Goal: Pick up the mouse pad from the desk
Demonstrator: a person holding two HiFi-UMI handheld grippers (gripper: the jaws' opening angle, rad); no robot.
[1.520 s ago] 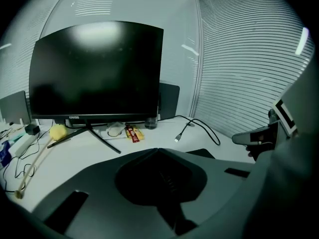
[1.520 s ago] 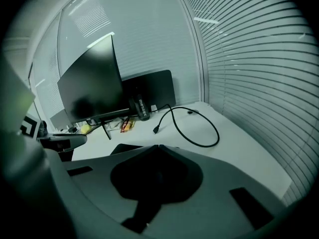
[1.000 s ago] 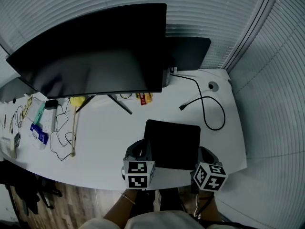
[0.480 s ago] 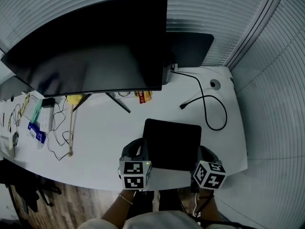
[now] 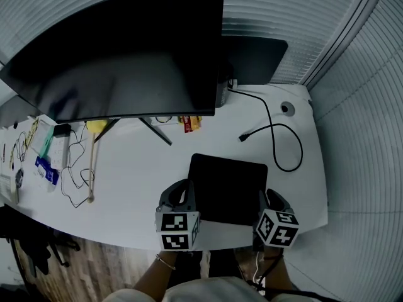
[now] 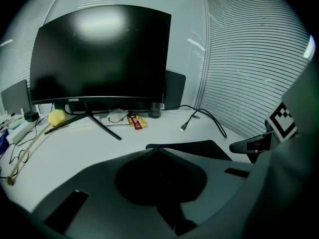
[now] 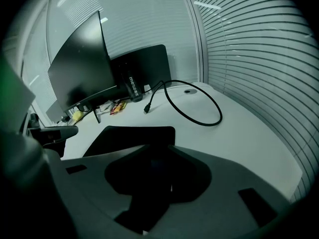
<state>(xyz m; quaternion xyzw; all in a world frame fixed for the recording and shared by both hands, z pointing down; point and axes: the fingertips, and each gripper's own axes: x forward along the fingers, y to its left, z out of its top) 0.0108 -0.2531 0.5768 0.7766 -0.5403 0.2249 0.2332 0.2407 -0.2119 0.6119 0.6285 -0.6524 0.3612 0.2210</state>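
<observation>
A black mouse pad (image 5: 228, 187) lies flat on the white desk (image 5: 145, 175), close to the near edge. My left gripper (image 5: 184, 192) is at the pad's near left corner. In the left gripper view its jaws (image 6: 157, 151) meet in a point at the pad (image 6: 199, 148); whether they pinch the pad I cannot tell. My right gripper (image 5: 264, 200) is at the near right corner and its jaws are opening. The right gripper view shows the pad's (image 7: 132, 133) near edge running under the jaw tips (image 7: 152, 146).
A large dark monitor (image 5: 126, 55) on a splayed stand fills the back of the desk, with a black speaker (image 5: 252, 58) to its right. A loose black cable (image 5: 277, 137) curls behind the pad. Cords and small items (image 5: 56, 156) lie at the left.
Both grippers stay at the pad's near corners. The right gripper has sunk a little toward the desk. The pad lies where it was.
</observation>
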